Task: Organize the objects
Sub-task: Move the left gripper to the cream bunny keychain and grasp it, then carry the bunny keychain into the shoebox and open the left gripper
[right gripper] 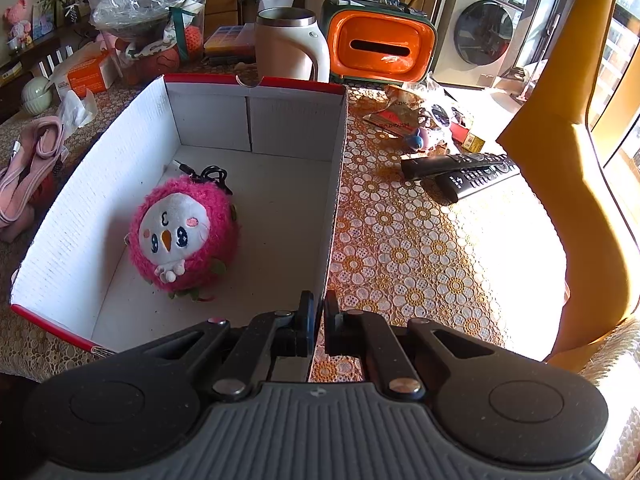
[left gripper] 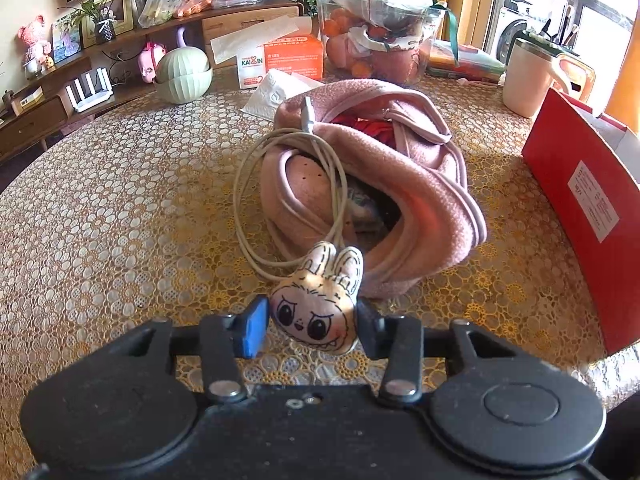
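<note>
On a lace-covered counter [left gripper: 120, 200], the left gripper [left gripper: 313, 326] has its jaws partly closed around a small rabbit-faced plush [left gripper: 316, 304], one pad at each cheek; it appears held, though the grip looks light. Just behind the plush lies a pink bag [left gripper: 420, 184] with a white cable [left gripper: 256, 200] looped over it, and the loop comes very close to the plush's ears. The right gripper [right gripper: 319, 320] is pinched shut on the right wall of an open box [right gripper: 338, 184], steadying it; a pink fluffy toy [right gripper: 182, 236] already sits inside. Risks, as a judgement: lifting could snag the cable and drag the bag, the soft plush could slip from a shallow grip, or the box could tilt if its thin wall is pulled.
</note>
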